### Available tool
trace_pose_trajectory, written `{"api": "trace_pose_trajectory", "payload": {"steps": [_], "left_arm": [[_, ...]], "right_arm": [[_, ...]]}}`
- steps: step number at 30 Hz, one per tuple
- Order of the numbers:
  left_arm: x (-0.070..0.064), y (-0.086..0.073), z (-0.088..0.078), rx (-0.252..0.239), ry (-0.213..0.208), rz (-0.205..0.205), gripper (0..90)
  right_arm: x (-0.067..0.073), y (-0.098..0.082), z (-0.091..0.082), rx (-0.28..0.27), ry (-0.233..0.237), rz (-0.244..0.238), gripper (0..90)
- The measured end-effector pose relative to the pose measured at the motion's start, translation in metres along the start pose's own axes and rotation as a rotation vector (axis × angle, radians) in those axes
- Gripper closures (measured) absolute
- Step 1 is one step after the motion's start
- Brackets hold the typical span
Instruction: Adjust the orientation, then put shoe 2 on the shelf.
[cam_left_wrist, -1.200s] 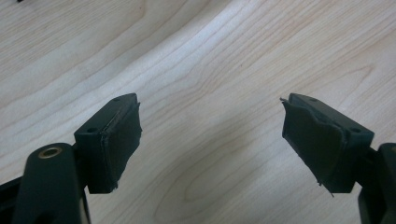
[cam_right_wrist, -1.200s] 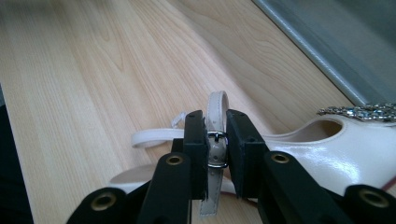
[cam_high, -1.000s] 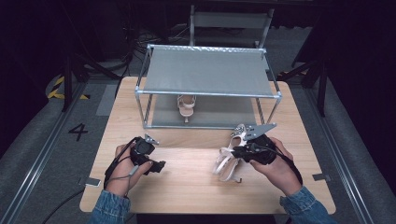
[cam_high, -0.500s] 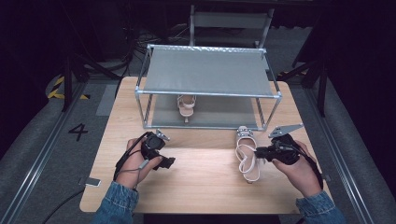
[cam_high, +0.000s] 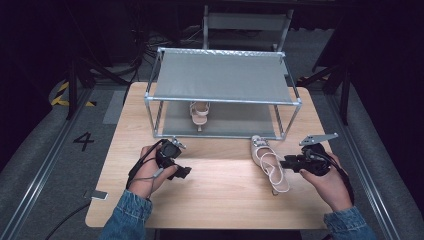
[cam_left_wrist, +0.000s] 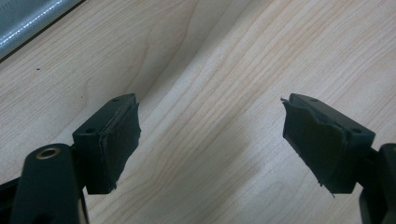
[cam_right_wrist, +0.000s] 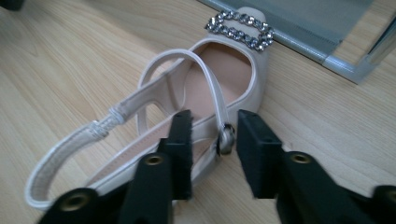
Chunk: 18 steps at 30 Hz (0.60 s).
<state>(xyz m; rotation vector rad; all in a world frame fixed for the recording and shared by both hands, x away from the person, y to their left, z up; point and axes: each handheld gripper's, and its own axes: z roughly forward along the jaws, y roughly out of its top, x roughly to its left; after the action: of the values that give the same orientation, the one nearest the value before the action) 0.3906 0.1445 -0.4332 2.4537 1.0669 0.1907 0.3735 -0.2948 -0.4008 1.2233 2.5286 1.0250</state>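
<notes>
surface: pale wooden table (cam_high: 215, 200), dark room, grey floor | far edge: grey metal-framed shelf rack (cam_high: 220, 75) | near right edge: beige strappy buckled sandal (cam_high: 270, 162) flat | left gripper (cam_left_wrist: 210, 135): spread, empty | right gripper (cam_right_wrist: 210, 135): just opening, astride sandal strap, not pinching

Left gripper (cam_high: 182, 172) held low in left hand (cam_high: 150, 172), pointing toward the right gripper; jaws wide apart in the left gripper view, nothing between the pads (cam_left_wrist: 122, 140). Left forearm in denim sleeve (cam_high: 127, 215), entering from bottom edge. Right gripper (cam_high: 286, 162) in right hand (cam_high: 325, 182), pointing left and level; jaws just opening, part-spread, pads (cam_right_wrist: 184, 149) gripping nothing. Grey three-cornered plate (cam_high: 317, 138) on top. Right denim cuff (cam_high: 350, 224) at bottom edge.
</notes>
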Motion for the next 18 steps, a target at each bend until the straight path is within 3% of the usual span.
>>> {"api": "trace_pose_trajectory", "payload": {"steps": [3, 6, 12, 18], "left_arm": [[0.001, 0.001, 0.002, -0.001, 0.001, 0.01, 19.5], [0.001, 0.001, 0.003, 0.007, -0.001, 0.007, 19.4], [0.002, 0.0, 0.004, 0.016, -0.004, 0.003, 19.3], [0.002, -0.002, 0.002, 0.01, 0.002, 0.005, 19.2]], "right_arm": [[0.001, 0.0, -0.002, -0.012, -0.004, 0.004, 60.4], [0.012, 0.008, -0.011, -0.054, -0.01, 0.005, 56.9], [0.037, 0.02, -0.006, -0.108, 0.101, 0.051, 55.1], [0.043, 0.025, 0.02, -0.022, 0.057, 0.047, 54.1]]}}
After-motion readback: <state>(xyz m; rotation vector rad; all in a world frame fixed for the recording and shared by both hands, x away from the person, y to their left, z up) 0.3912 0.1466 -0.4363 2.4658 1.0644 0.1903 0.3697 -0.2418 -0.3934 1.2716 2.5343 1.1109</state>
